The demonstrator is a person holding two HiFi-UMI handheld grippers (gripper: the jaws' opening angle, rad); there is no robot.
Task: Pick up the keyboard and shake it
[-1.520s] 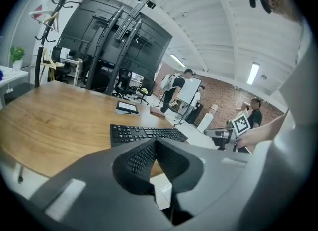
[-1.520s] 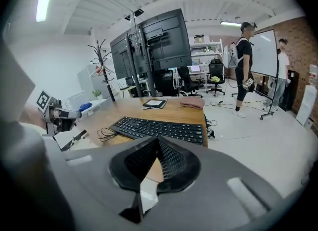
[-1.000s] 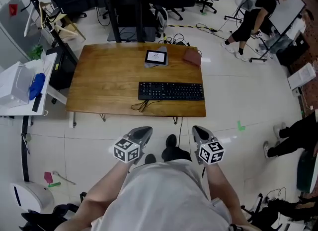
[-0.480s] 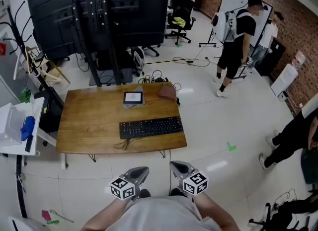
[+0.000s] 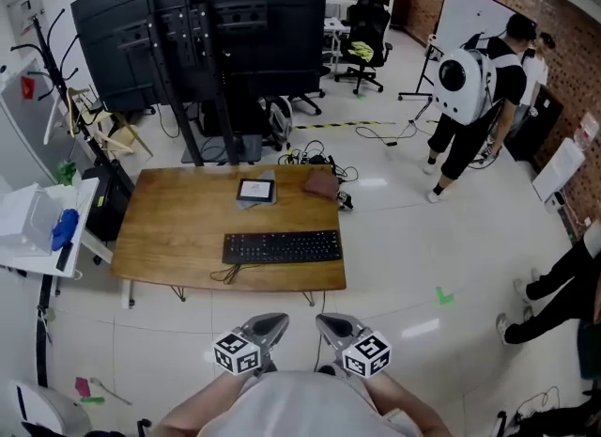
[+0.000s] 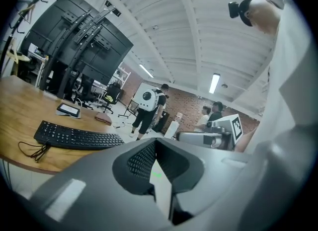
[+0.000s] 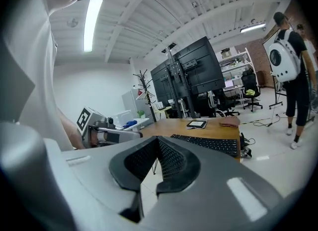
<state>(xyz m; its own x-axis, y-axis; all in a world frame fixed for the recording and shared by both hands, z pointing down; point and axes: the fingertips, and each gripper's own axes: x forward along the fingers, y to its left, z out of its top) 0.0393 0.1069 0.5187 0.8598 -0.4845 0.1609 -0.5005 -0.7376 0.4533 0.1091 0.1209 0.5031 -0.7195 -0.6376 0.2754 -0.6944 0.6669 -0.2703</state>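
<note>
Keyboard: the black keyboard (image 5: 282,247) lies flat on the wooden bench (image 5: 169,238), along its near edge and right of the middle, untouched by either gripper.
Cable: the keyboard's dark cable (image 5: 225,273) is bunched at the bench's near edge, just left of the keyboard.
Left gripper: the left gripper (image 6: 155,141) is held close to the person's body, well apart from the bench; its jaws are pressed together with nothing between them.
Right gripper: the right gripper (image 7: 158,138) is just beside the left one, equally short of the bench; its jaws are pressed together and empty.
Far side of bench: a small tablet (image 5: 255,190) rests near the far edge, with a brown pouch (image 5: 320,182) to its right.
Beyond the bench: large black screens on stands (image 5: 235,31).
Far right: a person with a white backpack (image 5: 467,78) stands on the floor.
</note>
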